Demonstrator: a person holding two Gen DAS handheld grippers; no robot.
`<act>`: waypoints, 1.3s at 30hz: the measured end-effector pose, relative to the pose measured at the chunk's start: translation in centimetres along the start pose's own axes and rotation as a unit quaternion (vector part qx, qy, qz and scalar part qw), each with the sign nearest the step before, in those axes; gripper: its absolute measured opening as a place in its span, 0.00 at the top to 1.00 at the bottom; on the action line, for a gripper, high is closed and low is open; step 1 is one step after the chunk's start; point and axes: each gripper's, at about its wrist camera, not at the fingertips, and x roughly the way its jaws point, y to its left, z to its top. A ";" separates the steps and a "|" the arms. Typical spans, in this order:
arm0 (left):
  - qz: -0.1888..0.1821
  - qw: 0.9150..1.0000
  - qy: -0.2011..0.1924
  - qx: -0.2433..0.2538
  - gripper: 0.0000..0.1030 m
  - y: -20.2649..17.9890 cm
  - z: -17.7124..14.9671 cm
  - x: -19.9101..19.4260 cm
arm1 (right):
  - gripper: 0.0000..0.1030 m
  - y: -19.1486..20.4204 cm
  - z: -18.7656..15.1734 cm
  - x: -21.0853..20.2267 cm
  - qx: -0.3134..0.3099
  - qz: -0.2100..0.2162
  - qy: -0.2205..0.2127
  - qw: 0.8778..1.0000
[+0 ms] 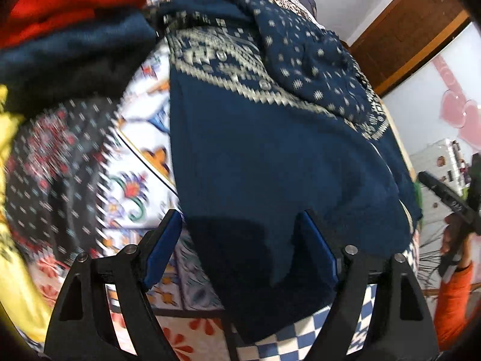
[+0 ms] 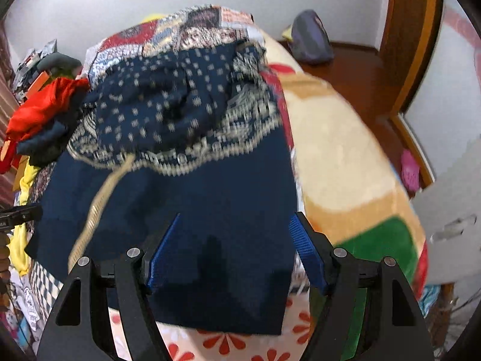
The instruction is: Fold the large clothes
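Gaping tongs [image 1: 240, 246] [image 2: 237, 249] straddle navy garment [image 1: 270, 156], unpinched.

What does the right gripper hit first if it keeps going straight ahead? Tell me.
Most likely the navy garment. The right gripper points down with open jaws over its plain lower edge, nothing between the pads. The patterned bedspread lies just beyond the hem, but depth is hard to judge in this blurred view.

Both grippers — left gripper [image 1: 240, 249], right gripper [image 2: 237, 249] — have black angular finger frames, blue ribbed pads [image 2: 162, 252], silver pivot screws [image 1: 351, 249]; orange sleeve [image 1: 454, 300] worn.
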 end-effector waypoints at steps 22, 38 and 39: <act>-0.063 0.996 -0.042 0.049 0.85 -1.6 -1.0 -1.1 | 0.79 -3.3 -2.8 2.8 0.092 0.073 0.031 0.993; -0.075 0.979 -0.182 0.051 0.89 -4.2 12.9 -9.5 | 0.88 0.4 10.7 -2.6 0.010 0.120 -0.085 0.989; -0.074 0.978 -0.189 0.048 0.89 -4.3 14.0 -9.8 | 0.88 0.8 12.5 -2.7 0.004 0.117 -0.096 0.988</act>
